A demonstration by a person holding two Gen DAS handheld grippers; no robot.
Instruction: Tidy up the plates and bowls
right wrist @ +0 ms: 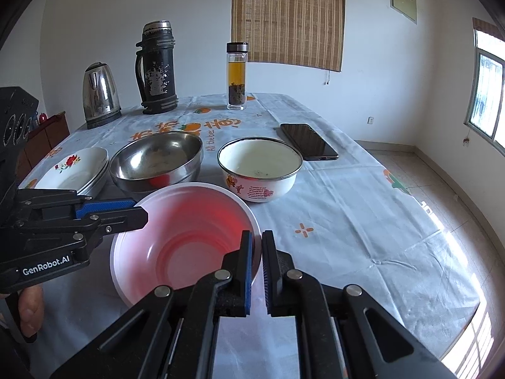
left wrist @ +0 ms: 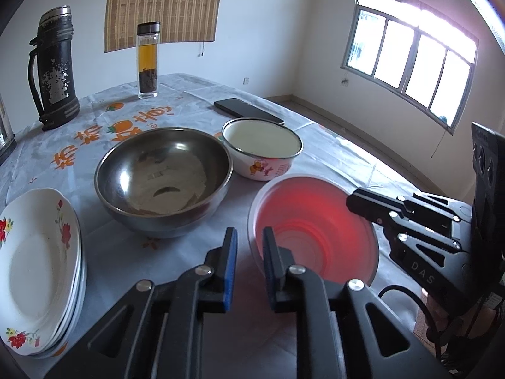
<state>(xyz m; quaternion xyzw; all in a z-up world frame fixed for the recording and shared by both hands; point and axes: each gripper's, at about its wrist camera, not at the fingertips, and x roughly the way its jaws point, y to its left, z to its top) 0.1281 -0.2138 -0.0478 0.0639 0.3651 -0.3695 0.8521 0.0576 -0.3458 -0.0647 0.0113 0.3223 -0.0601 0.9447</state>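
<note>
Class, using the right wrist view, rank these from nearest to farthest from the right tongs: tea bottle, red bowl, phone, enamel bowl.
1. red bowl, its rim between the right tongs
2. enamel bowl, just beyond
3. phone, farther, to the right
4. tea bottle, at the table's far end

Plate stack point(left wrist: 41, 271) cut by left edge

A table covered by a pale blue plastic cloth point(right wrist: 331, 208) printed with orange fruit and lettering carries a stack of white flowered plates point(left wrist: 38, 268), a large steel bowl point(left wrist: 164, 177), a white enamel cartoon bowl point(right wrist: 260, 169) and a translucent pink plastic bowl point(right wrist: 186, 240). Behind stand a steel kettle point(right wrist: 100, 94), a worn black thermos point(right wrist: 157, 69), a glass tea bottle point(right wrist: 236, 75) and a flat black phone point(right wrist: 307, 141).
</note>
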